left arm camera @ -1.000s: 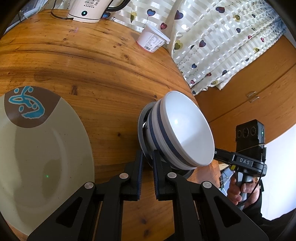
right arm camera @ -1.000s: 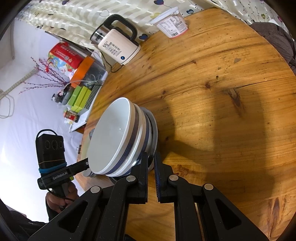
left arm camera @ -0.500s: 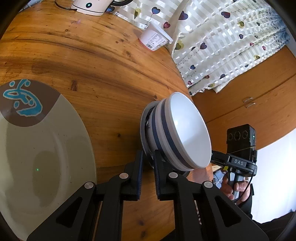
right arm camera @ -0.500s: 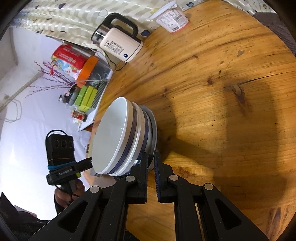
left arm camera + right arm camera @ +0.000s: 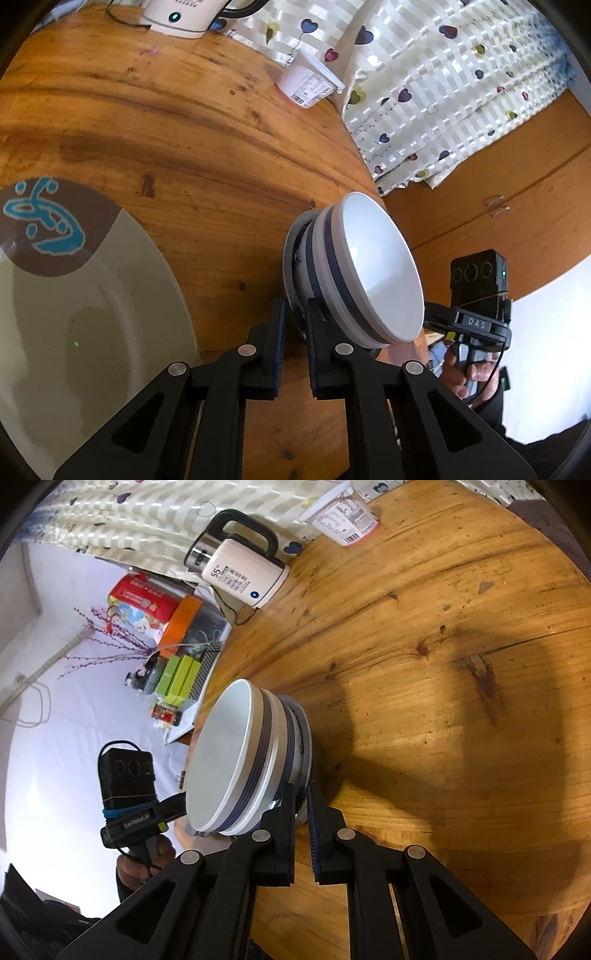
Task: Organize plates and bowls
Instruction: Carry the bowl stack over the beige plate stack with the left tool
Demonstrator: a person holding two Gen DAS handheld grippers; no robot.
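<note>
Both claws, left (image 5: 294,314) and right (image 5: 301,801), clamp the plate (image 5: 291,254) under stacked bowls (image 5: 373,269)

Bright daylight, sharp pictures; a broad soft shadow lies on the worktop (image 5: 424,709); fisheye bending, dark corners.
</note>
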